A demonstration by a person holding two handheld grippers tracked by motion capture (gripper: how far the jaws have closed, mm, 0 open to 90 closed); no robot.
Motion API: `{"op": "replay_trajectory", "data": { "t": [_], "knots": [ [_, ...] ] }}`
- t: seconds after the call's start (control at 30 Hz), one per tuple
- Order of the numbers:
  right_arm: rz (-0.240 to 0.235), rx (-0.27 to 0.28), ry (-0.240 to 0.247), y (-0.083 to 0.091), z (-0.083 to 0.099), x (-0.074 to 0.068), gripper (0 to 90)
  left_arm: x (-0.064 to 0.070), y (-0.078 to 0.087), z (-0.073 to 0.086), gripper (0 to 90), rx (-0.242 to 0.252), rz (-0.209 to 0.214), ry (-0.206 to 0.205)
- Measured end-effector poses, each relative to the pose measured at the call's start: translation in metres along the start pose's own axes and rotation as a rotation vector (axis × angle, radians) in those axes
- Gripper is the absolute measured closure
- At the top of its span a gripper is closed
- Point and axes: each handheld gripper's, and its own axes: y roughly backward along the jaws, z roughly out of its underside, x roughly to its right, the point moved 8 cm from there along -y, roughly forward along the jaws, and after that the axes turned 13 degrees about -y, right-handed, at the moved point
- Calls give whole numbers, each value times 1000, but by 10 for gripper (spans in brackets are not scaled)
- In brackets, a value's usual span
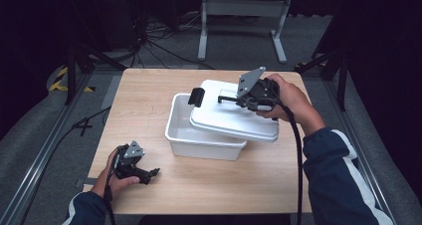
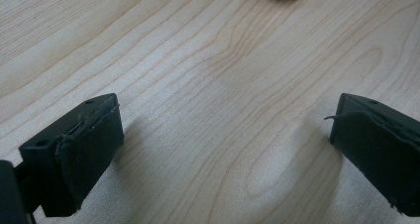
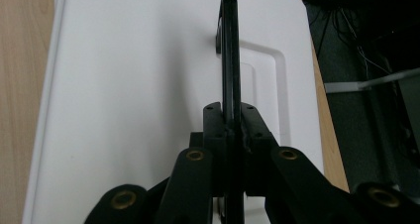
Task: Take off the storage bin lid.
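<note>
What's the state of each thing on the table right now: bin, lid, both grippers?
white bin: upright on the table, partly uncovered.
lid: askew over the bin, tilted, not seated.
lid handle: raised, clamped between the right jaws.
right gripper: shut on the lid handle.
left gripper: open, empty, low over the table.

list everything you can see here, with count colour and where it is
table: 1, light wood, centre of the high view
tub: 1, white, middle of the table
lid: 1, white, lying askew over the tub's right side
lid handle: 1, black, on top of the lid, clamped in the right gripper
latch: 1, black, at the lid's left end
stand: 1, grey, on the floor beyond the table
left gripper: 1, black, on the table's near left, jaws apart
right gripper: 1, black, over the lid
hands: 2, one on each gripper
</note>
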Motion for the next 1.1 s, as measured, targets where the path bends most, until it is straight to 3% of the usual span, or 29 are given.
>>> {"op": "replay_trajectory", "data": {
  "t": [0.67, 1.1],
  "knots": [
    [38, 39, -120, 30, 66, 29, 847, 0, 0, 0, 6, 2, -2, -1],
    [66, 26, -180, 44, 103, 41, 847, 0, 0, 0, 7, -1, 0, 2]
  ]
}}
